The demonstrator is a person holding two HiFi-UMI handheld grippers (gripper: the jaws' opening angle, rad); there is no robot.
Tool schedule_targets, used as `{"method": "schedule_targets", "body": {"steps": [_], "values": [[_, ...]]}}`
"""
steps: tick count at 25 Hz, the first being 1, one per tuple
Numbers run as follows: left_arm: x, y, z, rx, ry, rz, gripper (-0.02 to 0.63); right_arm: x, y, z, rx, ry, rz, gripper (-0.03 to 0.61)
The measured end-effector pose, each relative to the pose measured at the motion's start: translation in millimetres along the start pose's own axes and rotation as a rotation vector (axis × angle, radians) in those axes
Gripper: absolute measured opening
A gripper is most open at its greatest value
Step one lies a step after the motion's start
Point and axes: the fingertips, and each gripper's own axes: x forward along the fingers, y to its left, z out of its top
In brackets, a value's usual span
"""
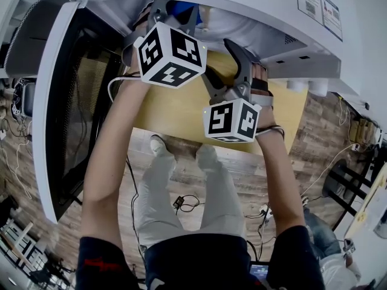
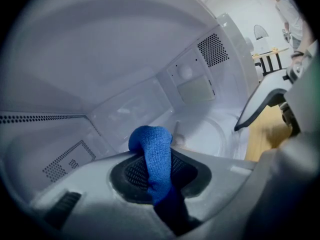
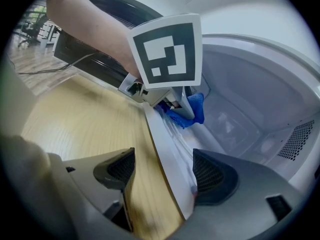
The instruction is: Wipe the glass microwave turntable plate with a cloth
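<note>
Head view: both arms reach into an open microwave (image 1: 242, 2) on a table (image 1: 175, 116). Left gripper view: the left gripper (image 2: 157, 173) clamps a blue cloth (image 2: 152, 149) inside the cavity, near the plate (image 2: 214, 134) on its floor. Right gripper view: the right gripper (image 3: 165, 171) gapes, straddling the microwave's front sill.

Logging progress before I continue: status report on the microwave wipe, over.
Left gripper shut on blue cloth, inside microwave cavity. Right gripper open, straddling microwave's front edge. Glass turntable plate on cavity floor, beyond cloth. No obstruction seen.

Head view looks steeply down; 2 gripper views closely share the microwave cavity (image 2: 125, 59).
</note>
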Motion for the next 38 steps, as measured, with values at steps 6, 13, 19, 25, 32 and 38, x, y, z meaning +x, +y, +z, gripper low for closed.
{"method": "schedule_targets", "body": {"steps": [6, 13, 19, 25, 32, 38], "values": [[-2.5, -4.2, 1.7, -0.018, 0.0, -0.007, 0.06, -0.6, -1.1, -3.4, -0.013, 0.023, 0.014, 0.347], [-15.8, -12.4, 2.9, -0.068, 0.019, -0.05, 0.06, -5.3, 1.2, -6.1, -0.015, 0.099, 0.088, 0.347], [-31.5, -21.1, 10.9, -0.1, 0.04, -0.11, 0.06, -20.5, 1.5, 2.9, 0.043, 0.126, 0.136, 0.347], [-53.8, -25.8, 11.9, -0.207, 0.068, -0.132, 0.06, -40.8, 1.7, 5.3, 0.183, 0.188, 0.218, 0.347], [-88.3, -39.2, -0.8, -0.352, 0.141, -0.169, 0.06, -78.1, 13.8, 3.2, 0.327, 0.275, 0.304, 0.345], [-120.9, -40.2, -6.1, -0.444, 0.222, -0.183, 0.06, -102.3, -18.7, 11.5, 0.369, 0.286, 0.241, 0.118]]}}
